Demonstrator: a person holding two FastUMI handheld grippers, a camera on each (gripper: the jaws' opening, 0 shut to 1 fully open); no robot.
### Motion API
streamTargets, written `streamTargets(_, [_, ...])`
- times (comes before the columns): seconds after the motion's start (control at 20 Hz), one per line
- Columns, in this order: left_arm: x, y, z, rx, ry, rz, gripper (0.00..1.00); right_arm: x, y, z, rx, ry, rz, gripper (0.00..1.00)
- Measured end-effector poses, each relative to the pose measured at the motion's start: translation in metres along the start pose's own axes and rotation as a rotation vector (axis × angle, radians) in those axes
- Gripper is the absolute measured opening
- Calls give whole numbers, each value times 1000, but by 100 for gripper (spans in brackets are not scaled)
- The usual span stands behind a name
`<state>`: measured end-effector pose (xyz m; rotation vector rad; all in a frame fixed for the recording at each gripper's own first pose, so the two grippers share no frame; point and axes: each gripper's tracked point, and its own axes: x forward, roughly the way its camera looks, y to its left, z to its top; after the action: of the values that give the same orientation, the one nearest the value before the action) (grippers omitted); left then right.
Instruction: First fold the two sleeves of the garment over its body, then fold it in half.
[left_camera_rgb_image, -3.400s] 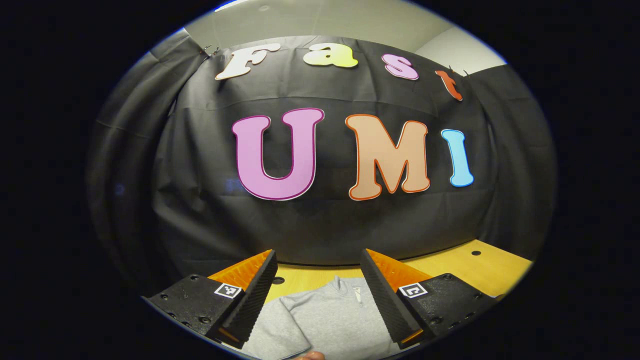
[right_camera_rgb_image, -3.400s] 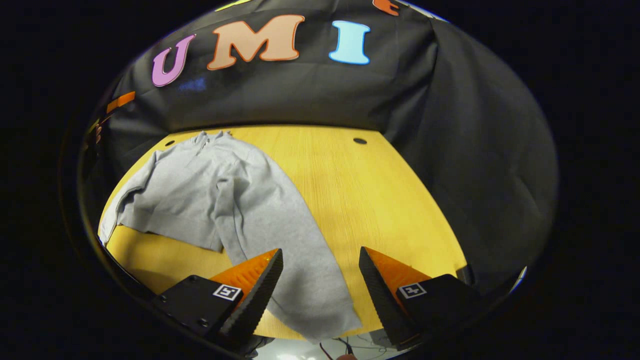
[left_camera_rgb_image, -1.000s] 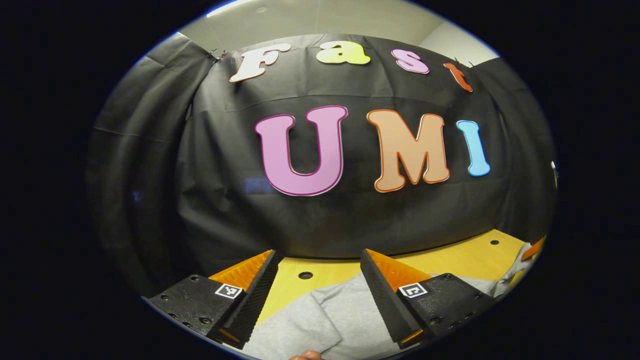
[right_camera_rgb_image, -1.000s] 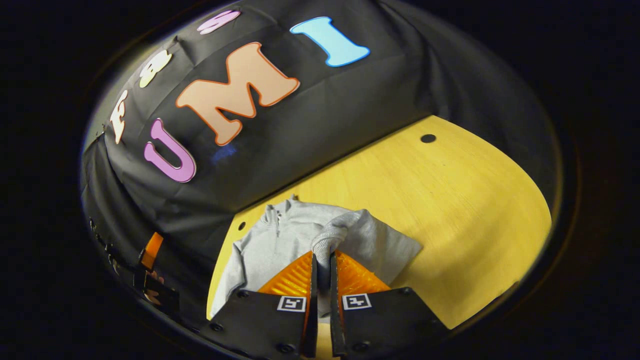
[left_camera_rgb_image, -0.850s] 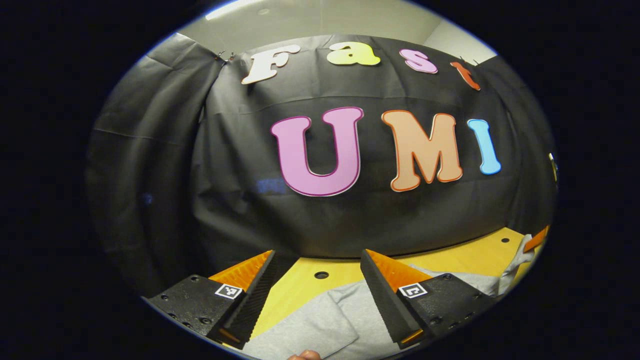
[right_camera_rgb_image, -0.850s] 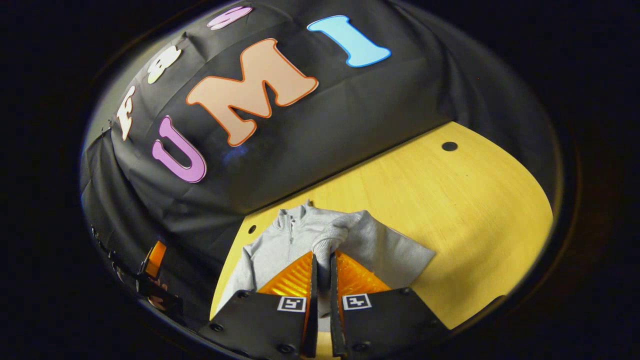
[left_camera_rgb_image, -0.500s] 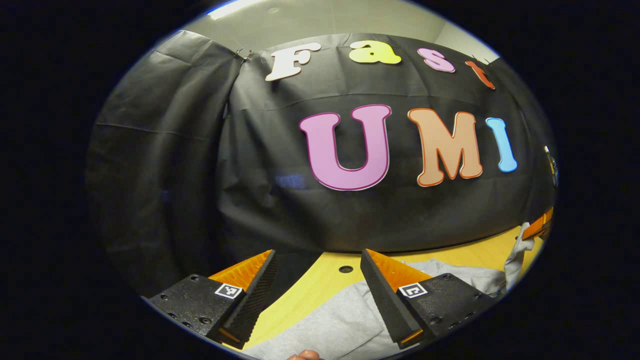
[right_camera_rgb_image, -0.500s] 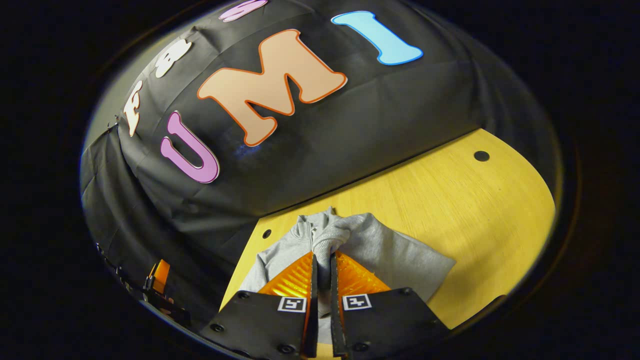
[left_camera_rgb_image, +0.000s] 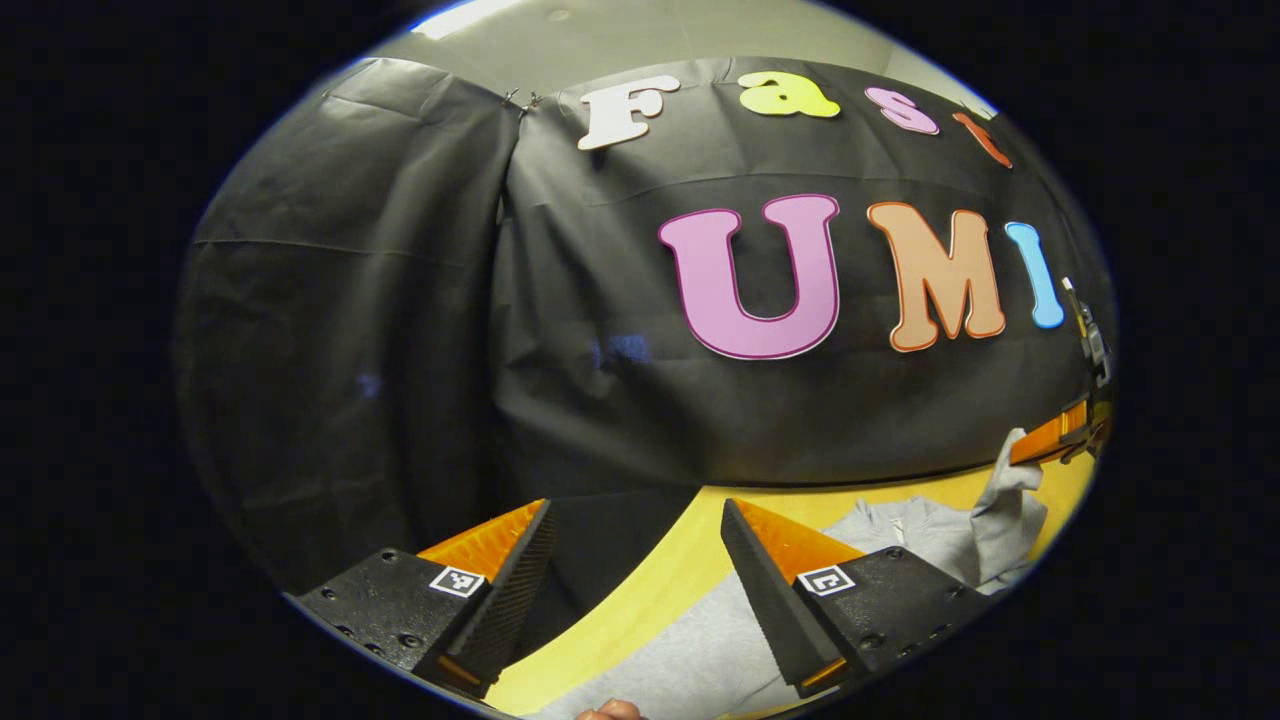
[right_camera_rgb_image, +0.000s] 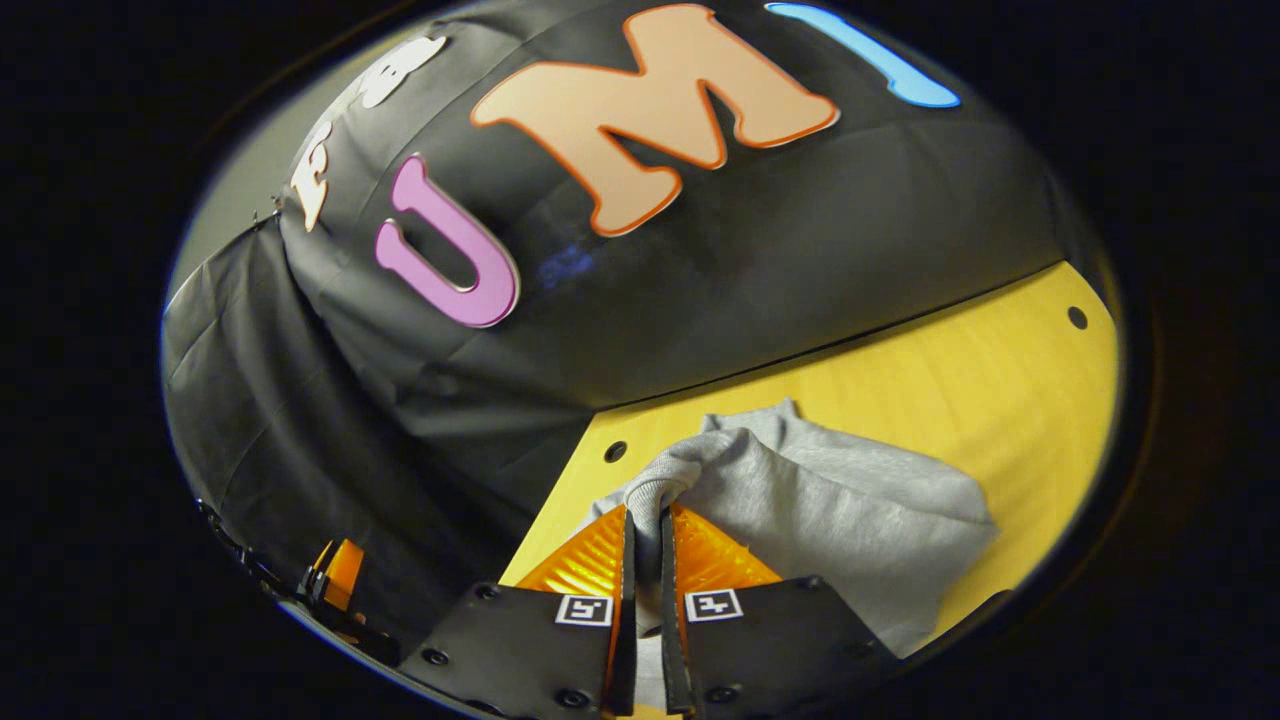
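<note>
Judged midway: right gripper clamped on a sleeve at lower centre, lifted above the garment on the table, left gripper open and idle; halving left undone.

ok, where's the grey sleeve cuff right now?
In the right gripper view the ribbed grey sleeve cuff is pinched in the right claw, lifted over the grey sweatshirt body on the yellow wooden table.
</note>
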<state>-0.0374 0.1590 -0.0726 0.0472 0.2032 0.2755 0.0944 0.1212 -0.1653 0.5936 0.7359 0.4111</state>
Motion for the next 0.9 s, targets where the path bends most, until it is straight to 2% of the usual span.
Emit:
streamTargets(0.25, [-3, 27, -4, 10, 6, 46, 97, 45, 49, -22, -71, 68, 62, 12])
streamTargets(0.4, [-7, 45, -10, 19, 11, 77, 97, 73, 65, -50, -96, 142, 80, 12])
streamTargets(0.6, [-13, 69, -25, 15, 35, 125, 98, 108, 70, -101, -79, 281, 57, 12])
streamTargets(0.75, [-18, 85, -42, 31, 65, 159, 99, 131, 59, -135, -95, 363, 5, 12])
streamTargets(0.9, [-23, 98, -54, 39, 77, 182, 97, 139, 57, -158, -75, 431, -19, 12])
